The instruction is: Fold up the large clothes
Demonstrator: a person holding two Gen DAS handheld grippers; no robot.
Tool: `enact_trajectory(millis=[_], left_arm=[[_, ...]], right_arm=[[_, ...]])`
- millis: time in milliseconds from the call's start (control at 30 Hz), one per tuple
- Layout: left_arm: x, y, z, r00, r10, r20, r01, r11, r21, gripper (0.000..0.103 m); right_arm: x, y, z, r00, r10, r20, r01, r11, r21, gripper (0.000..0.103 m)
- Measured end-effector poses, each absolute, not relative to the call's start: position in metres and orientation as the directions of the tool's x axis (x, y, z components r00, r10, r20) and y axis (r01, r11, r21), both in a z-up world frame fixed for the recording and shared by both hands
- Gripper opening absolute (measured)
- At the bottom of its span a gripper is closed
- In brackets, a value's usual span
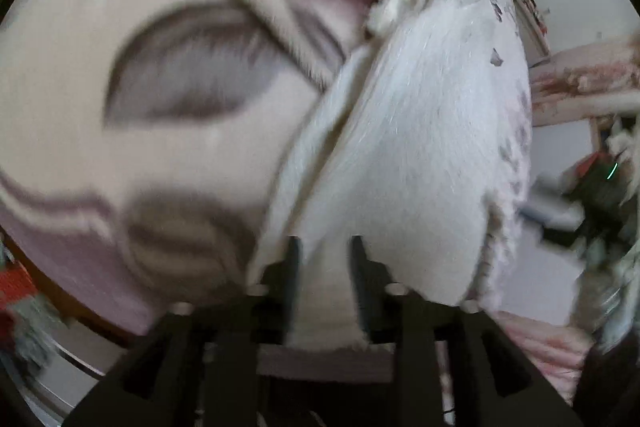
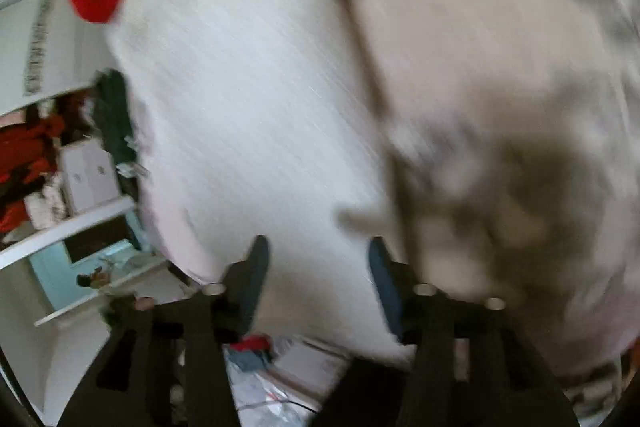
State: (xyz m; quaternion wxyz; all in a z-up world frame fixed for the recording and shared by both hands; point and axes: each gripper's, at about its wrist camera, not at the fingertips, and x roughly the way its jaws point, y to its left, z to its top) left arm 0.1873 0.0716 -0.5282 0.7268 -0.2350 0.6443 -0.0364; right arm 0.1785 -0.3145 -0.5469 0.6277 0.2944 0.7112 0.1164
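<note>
We see the white garment (image 1: 420, 147) lifted over the patterned bedspread (image 1: 140, 155), folding barely begun; left gripper (image 1: 325, 251) and right gripper (image 2: 316, 251) each pinch its edge.

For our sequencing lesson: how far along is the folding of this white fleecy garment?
Done: nothing shows a finished fold. In hand: the white garment lies bunched between the fingers of the left gripper and the right gripper, grip unclear, beside the patterned blanket. Left: all the folds.
</note>
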Motion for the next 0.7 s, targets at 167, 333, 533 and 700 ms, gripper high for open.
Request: enact_trajectory(millis=[167,333,533,700], left_arm=[[0.219,0.070,-0.528,0.250,-0.195,-0.948,-0.211,0.945,-0.250,0.080],[0.237,0.055,-0.557,0.255,-0.077,-0.964,-0.166,0.979,-0.122,0.080],[0.239,0.054,-0.587,0.216,-0.126,-0.968,-0.211,0.962,-0.173,0.080],[0.226,0.071,-0.602,0.204,-0.185,-0.961,-0.289,0.927,-0.240,0.080]], right_arm=[[0.290,-0.242,-0.517,0.090,0.548,-0.832,0.161,0.816,0.555,0.078],[0.401,-0.153,-0.527,0.081,0.407,-0.910,0.131,0.901,0.414,0.081],[0.431,-0.107,-0.551,0.000,0.180,-0.984,0.136,0.975,0.178,0.011],[0.433,-0.080,-0.515,0.097,0.224,-0.970,0.052,0.972,0.229,0.010]])
